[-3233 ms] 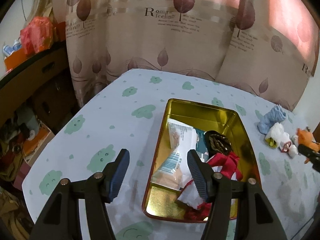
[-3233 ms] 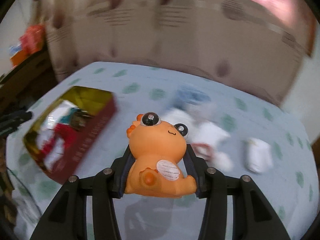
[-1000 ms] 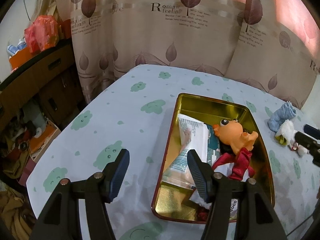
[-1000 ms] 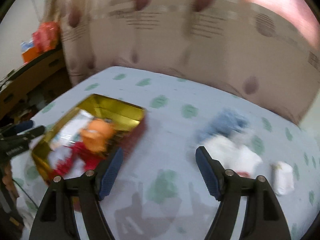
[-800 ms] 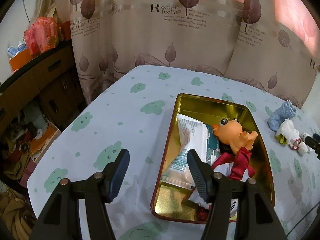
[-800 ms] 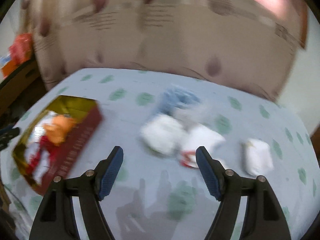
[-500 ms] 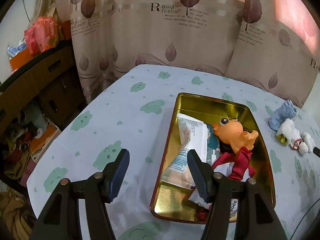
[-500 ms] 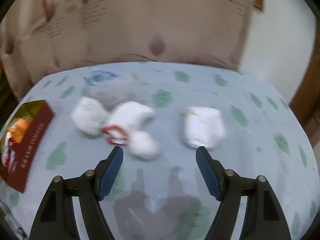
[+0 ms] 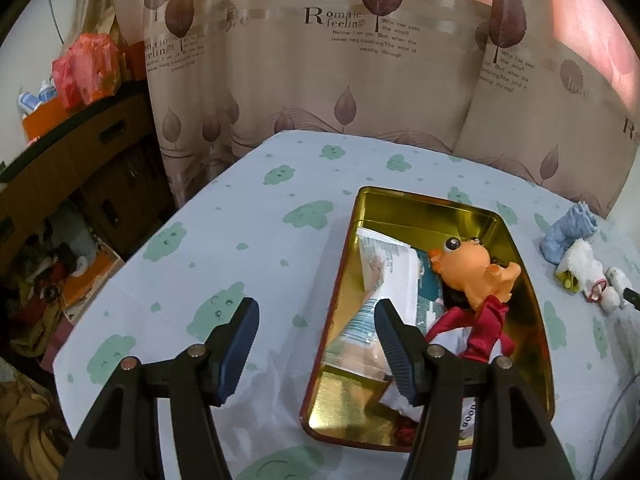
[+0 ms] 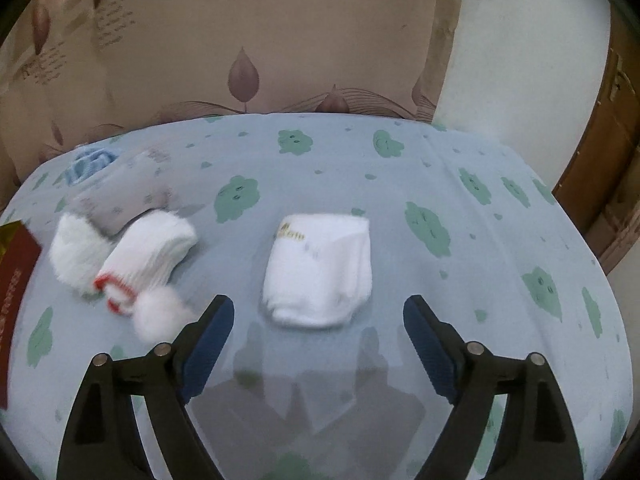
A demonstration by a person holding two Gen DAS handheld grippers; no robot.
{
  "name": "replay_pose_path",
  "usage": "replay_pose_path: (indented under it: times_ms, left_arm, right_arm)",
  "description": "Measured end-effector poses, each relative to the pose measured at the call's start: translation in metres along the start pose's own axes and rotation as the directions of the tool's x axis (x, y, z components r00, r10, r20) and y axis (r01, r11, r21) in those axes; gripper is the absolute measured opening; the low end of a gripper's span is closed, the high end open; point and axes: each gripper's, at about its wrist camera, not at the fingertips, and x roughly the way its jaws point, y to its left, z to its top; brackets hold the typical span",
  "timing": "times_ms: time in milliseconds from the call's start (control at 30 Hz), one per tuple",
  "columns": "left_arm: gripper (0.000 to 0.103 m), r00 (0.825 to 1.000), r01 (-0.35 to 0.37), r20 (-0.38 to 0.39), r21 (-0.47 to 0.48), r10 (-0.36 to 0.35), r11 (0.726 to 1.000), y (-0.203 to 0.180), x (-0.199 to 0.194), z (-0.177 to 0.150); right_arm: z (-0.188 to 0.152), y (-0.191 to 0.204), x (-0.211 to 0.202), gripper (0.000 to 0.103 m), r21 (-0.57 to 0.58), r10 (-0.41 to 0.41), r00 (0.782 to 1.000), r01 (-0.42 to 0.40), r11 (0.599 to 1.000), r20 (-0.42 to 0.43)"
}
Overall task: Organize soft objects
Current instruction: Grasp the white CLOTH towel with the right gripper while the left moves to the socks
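Observation:
A gold tin [image 9: 424,208] with red outer walls lies on the cloud-print table and holds an orange toy dragon [image 9: 474,270], a paper packet [image 9: 384,272] and red cloth [image 9: 482,330]. My left gripper [image 9: 314,318] hovers open over the tin's left rim, nothing between its fingers. In the right wrist view, my right gripper [image 10: 318,318] has its jaws opening wide just short of a folded white sock [image 10: 320,268], with nothing between them. A white fluffy sock with red trim [image 10: 144,260] lies to its left, and a blue sock [image 10: 90,164] sits farther back.
A grey folded cloth [image 10: 132,184] lies behind the fluffy sock. The tin's red corner [image 10: 14,264] shows at the left edge. Patterned curtains [image 9: 360,80] hang behind the table, a wooden cabinet [image 9: 80,168] with clutter stands at left, and a wooden door [image 10: 604,168] at right.
The right gripper has swung right, away from the tin, to face the white sock, and its jaws have spread wider. The left gripper and the tin's contents have kept still.

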Motion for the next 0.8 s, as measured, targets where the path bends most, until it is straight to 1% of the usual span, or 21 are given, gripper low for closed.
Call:
replay_pose_path:
  times_ms: [133,200,333,400,467,500,567,600,667,700,733,767,800]
  left_arm:
    - [0.061,0.999,0.032,-0.006,-0.033,-0.033,0.999,0.000,0.004,-0.003]
    - [0.061,1.000,0.027,-0.015,-0.024,-0.027,0.999,-0.003,0.007,-0.005]
    - [0.061,1.000,-0.011,0.009,0.060,0.010,0.998,-0.014,0.004,-0.007]
    - [0.061,0.999,-0.030,0.035,0.113,0.026,0.993,-0.021,-0.001,-0.006]
    - [0.061,0.998,-0.038,0.053,0.137,0.031,0.990,-0.025,-0.008,-0.005]
    - [0.061,0.998,-0.026,0.053,0.153,0.018,0.988,-0.029,-0.012,-0.004]
    - [0.061,0.999,-0.004,0.041,0.181,-0.004,0.983,-0.038,-0.016,-0.002]
    - [0.061,0.999,0.010,0.035,0.205,-0.017,0.979,-0.046,-0.019,0.000]
    - [0.061,0.998,0.034,0.034,0.240,-0.043,0.970,-0.062,-0.023,0.002]
    - [0.061,0.997,0.056,0.036,0.263,-0.068,0.963,-0.074,-0.027,0.003]
    - [0.061,0.996,0.072,0.033,0.273,-0.084,0.959,-0.081,-0.028,0.003]
    - [0.061,0.992,0.109,0.023,0.295,-0.121,0.949,-0.095,-0.029,0.004]
    - [0.061,0.990,0.129,0.020,0.307,-0.142,0.943,-0.105,-0.030,0.005]
  right_arm:
    - [0.014,-0.002,0.024,0.085,-0.008,-0.011,1.000,0.010,1.000,-0.029]
    - [0.018,-0.001,0.034,0.085,-0.017,-0.008,0.999,0.007,1.000,-0.045]
    - [0.020,0.001,0.055,0.084,-0.046,-0.021,0.998,0.018,0.999,-0.065]
    - [0.022,-0.001,0.058,0.084,-0.032,0.001,0.997,-0.003,0.999,-0.071]
    - [0.022,-0.003,0.060,0.082,-0.020,0.021,0.997,-0.023,1.000,-0.078]
    - [0.023,-0.005,0.061,0.079,-0.013,0.036,0.996,-0.037,0.999,-0.078]
    - [0.023,-0.005,0.060,0.061,-0.012,0.063,0.996,-0.064,0.998,-0.070]
    - [0.022,-0.003,0.059,0.058,-0.018,0.061,0.996,-0.062,0.998,-0.065]
    - [0.021,0.001,0.055,0.046,-0.038,0.059,0.997,-0.062,0.997,-0.055]
    - [0.021,0.002,0.054,0.043,-0.043,0.060,0.997,-0.062,0.997,-0.053]
    - [0.019,0.004,0.051,0.038,-0.050,0.060,0.997,-0.063,0.997,-0.049]
    - [0.018,0.003,0.050,0.034,-0.052,0.061,0.997,-0.063,0.997,-0.048]
    - [0.015,0.003,0.047,0.034,-0.051,0.060,0.997,-0.063,0.997,-0.047]
